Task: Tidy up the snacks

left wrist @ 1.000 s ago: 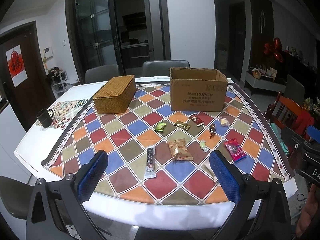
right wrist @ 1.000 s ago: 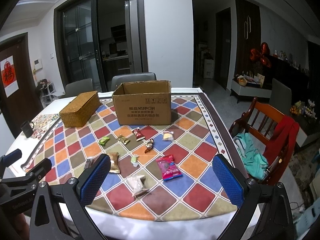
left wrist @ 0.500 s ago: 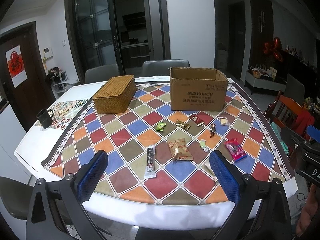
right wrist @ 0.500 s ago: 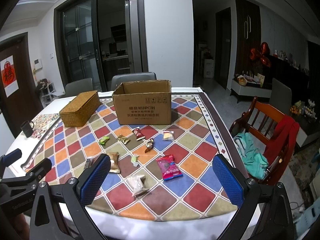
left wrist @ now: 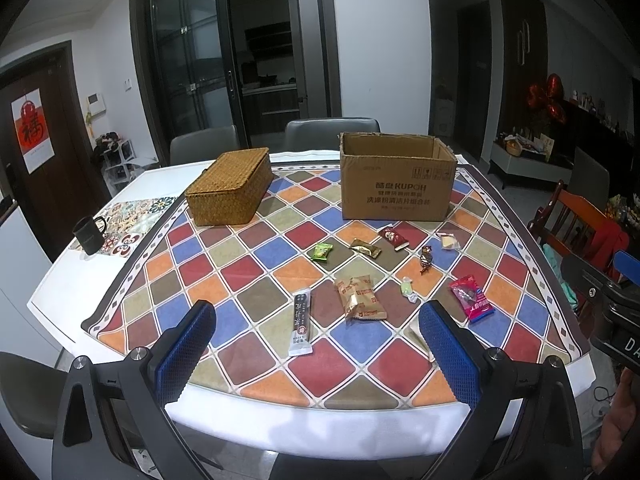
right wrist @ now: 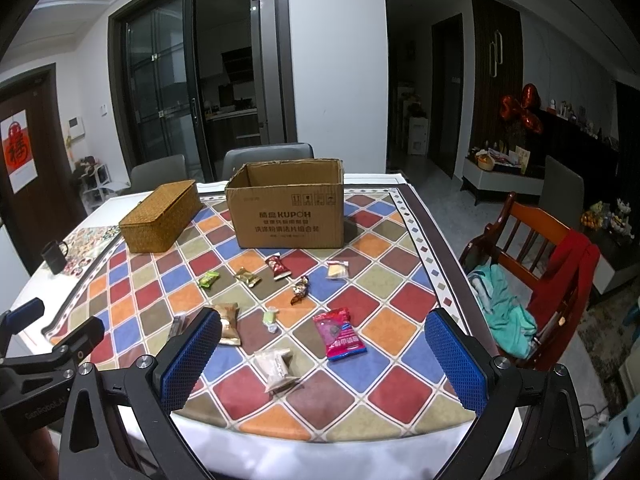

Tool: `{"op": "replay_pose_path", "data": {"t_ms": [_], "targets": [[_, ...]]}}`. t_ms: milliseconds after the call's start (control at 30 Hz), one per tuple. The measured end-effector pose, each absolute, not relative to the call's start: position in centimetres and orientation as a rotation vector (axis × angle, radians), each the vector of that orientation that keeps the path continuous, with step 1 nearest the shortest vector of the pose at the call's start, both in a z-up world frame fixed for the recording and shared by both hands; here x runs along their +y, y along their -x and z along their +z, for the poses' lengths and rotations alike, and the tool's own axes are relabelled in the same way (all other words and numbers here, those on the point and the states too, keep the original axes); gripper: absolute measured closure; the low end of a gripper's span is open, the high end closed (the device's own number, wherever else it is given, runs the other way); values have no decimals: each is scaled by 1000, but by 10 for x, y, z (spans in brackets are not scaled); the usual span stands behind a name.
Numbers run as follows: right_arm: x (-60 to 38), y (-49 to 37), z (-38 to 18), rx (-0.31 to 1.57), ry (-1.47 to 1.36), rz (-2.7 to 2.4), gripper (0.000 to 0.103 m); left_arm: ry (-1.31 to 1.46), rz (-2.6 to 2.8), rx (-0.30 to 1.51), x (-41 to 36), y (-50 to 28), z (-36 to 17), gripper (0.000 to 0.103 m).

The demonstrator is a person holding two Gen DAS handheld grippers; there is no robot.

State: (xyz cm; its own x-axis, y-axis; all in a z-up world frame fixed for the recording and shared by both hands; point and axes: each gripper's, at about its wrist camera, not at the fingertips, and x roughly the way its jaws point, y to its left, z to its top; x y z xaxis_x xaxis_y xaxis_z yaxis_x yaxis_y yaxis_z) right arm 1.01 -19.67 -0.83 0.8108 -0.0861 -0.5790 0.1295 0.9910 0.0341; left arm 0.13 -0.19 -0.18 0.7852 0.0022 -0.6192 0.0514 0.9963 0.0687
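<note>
The left gripper hangs over the near edge of the table with its blue pads wide apart and nothing between them. The right gripper is the same, pads far apart and empty.

From the left gripper, a long dark stick packet lies at 12 o'clock, just beyond the pads. A tan snack bag is at 1 o'clock, with a small green-white candy beside it. A pale packet lies between the right gripper's pads; its print is too blurred to read. A red-pink packet lies at 12 o'clock from the right gripper.

Farther out, five small sweets lie in a loose row: green, gold, red, a dark twisted one and a pale yellow one. Behind them stands the open cardboard box at 12 o'clock, and the closed woven basket at 11 o'clock. A black mug stands at 10 o'clock, well apart.
</note>
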Motion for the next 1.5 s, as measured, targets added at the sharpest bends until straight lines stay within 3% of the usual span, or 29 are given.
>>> {"op": "replay_pose_path", "data": {"t_ms": [633, 1500], "targets": [[-195, -10, -15, 617, -72, -114, 0, -89, -19, 669, -1, -1, -6, 0], [-146, -55, -71, 681, -7, -57, 1, -104, 14, 728, 38, -42, -70, 0]]}}
